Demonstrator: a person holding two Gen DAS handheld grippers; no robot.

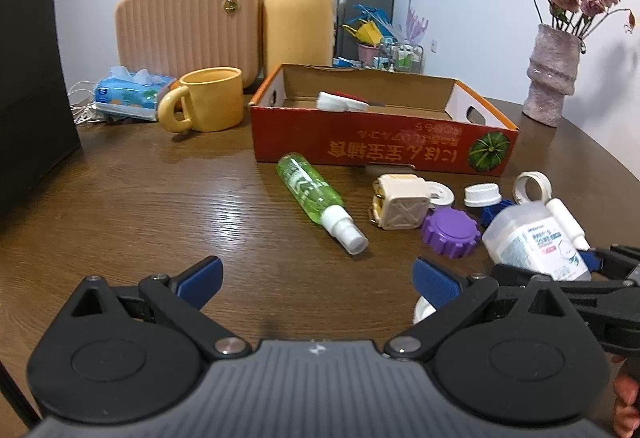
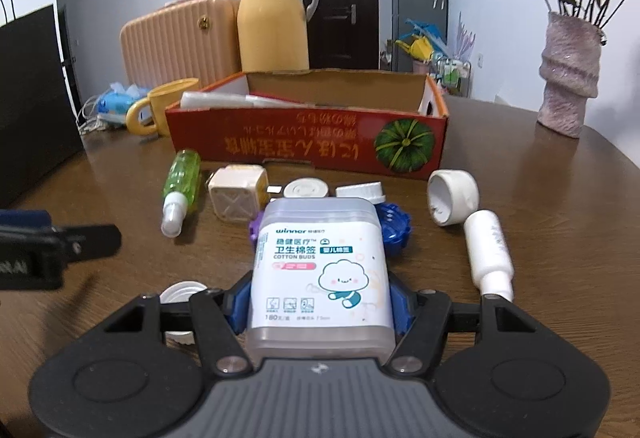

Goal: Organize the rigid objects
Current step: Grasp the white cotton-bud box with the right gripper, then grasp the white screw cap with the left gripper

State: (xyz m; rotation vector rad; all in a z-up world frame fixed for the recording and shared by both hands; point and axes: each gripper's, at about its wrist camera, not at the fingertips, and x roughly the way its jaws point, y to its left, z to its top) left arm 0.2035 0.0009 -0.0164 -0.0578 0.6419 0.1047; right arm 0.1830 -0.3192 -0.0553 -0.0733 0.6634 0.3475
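Over the table (image 1: 140, 198), right tool (image 2: 320, 302) level, clamping cotton-bud box (image 2: 320, 262).

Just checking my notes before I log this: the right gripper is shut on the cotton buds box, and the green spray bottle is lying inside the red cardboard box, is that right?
Not quite. The right gripper is shut on the cotton buds box, but the green spray bottle lies on the table in front of the red cardboard box, not inside it. The left wrist view shows this clearly.

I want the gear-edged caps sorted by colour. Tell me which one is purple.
The purple gear-edged cap lies beside the cream square block, left of the cotton buds box. The other one is dark blue, behind the box.
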